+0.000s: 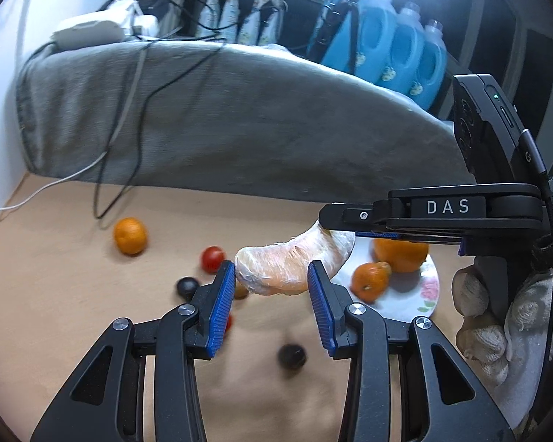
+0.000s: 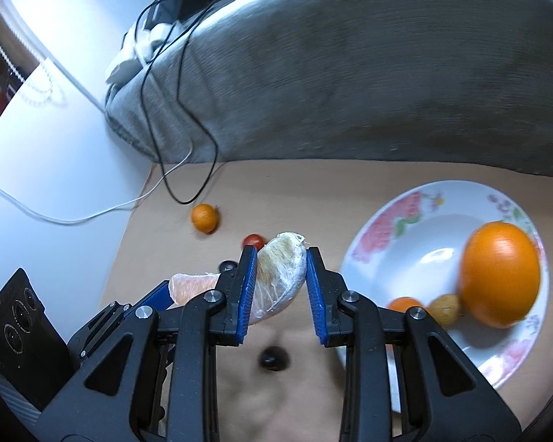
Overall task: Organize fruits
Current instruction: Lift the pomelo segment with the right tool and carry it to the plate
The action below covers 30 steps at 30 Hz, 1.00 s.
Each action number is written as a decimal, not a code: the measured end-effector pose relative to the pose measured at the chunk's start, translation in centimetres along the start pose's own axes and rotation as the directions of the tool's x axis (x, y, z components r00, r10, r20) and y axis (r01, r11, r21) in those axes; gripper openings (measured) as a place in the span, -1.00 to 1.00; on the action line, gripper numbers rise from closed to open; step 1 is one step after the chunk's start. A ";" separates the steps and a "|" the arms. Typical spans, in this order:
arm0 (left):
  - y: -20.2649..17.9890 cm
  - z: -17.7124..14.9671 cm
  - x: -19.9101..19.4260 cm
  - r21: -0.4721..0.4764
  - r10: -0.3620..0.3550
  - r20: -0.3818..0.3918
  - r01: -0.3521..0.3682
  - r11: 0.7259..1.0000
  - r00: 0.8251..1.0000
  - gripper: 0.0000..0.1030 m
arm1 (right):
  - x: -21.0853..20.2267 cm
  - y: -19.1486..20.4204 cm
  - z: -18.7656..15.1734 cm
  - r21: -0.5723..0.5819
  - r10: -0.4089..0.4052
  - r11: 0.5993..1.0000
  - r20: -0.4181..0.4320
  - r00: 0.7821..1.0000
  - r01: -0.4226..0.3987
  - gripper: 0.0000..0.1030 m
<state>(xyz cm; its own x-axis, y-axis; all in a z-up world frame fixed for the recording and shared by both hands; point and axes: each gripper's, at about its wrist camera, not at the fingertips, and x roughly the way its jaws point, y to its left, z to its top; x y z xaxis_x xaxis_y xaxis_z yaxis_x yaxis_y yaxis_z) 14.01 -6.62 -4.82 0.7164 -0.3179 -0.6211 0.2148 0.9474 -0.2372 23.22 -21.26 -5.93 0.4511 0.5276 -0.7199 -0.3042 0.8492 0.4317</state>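
above the tan table [image 2: 313, 184], both grippers [image 1: 272, 276] [image 2: 281, 276] clamp one pomelo wedge [image 2: 280, 280].

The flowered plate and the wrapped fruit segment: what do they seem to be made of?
The flowered plate looks like glazed ceramic or perhaps melamine: glossy white with printed pink flowers and light reflections. The wrapped fruit segment looks like peeled citrus flesh, perhaps pomelo, under thin clear plastic film: shiny wrinkles show over its pale surface.
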 end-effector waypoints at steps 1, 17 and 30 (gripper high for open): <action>-0.3 0.1 0.2 0.003 -0.006 -0.002 0.006 1.000 1.000 -0.24 | -0.2 -0.4 0.1 0.005 -0.003 1.000 0.003 1.000 0.003 -0.45; -3.6 1.3 3.8 0.042 -0.052 -0.041 0.054 0.998 0.998 -0.24 | -1.4 -5.5 1.5 0.066 -0.042 0.997 0.023 0.999 0.041 -0.45; -5.0 1.6 5.7 0.054 -0.074 -0.067 0.078 0.995 0.995 -0.24 | -1.1 -8.2 2.7 0.102 -0.070 0.993 0.028 0.997 0.067 -0.45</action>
<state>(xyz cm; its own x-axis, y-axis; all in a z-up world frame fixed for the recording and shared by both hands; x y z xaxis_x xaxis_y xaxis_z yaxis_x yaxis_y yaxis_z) 18.10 -13.08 -6.01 0.6523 -0.3893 -0.6503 0.3055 0.9203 -0.2444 27.47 -28.68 -7.23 0.4950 0.4671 -0.7326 -0.1865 0.8807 0.4355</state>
